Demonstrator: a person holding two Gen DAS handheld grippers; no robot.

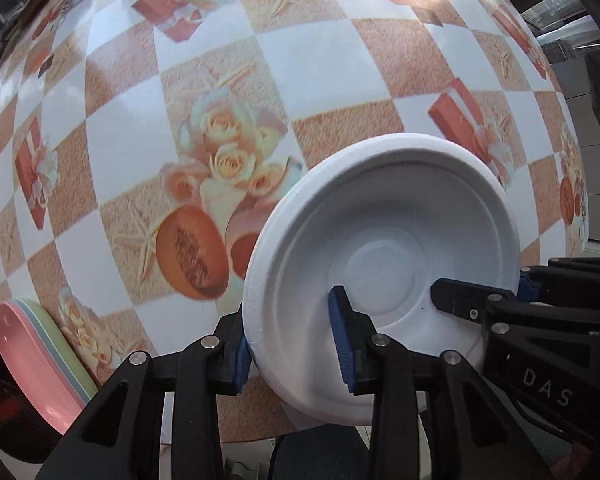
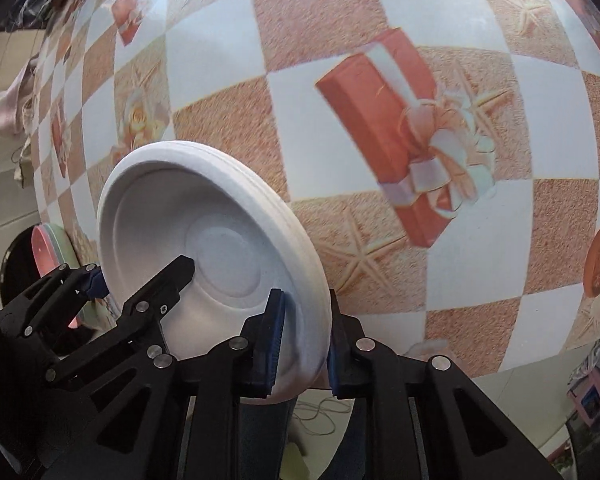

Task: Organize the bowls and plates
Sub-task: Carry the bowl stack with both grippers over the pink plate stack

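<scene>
A stack of white foam bowls [image 1: 384, 264] is held tilted above the patterned table. My left gripper [image 1: 296, 352] is shut on the stack's left rim, one blue pad inside and one outside. My right gripper [image 2: 304, 344] is shut on the opposite rim of the same stack [image 2: 204, 232]. The right gripper also shows in the left wrist view [image 1: 480, 300], and the left gripper shows in the right wrist view [image 2: 140, 280]. A stack of pink and pale green plates [image 1: 40, 356] lies at the table's near left edge and also shows in the right wrist view [image 2: 50, 248].
The table [image 1: 260, 52] has a glossy checkered cloth with printed roses, gift boxes and starfish. Its near edge runs below the bowls. A dark round object [image 1: 4, 400] sits under the coloured plates. Clutter and floor lie beyond the table at right [image 2: 592, 392].
</scene>
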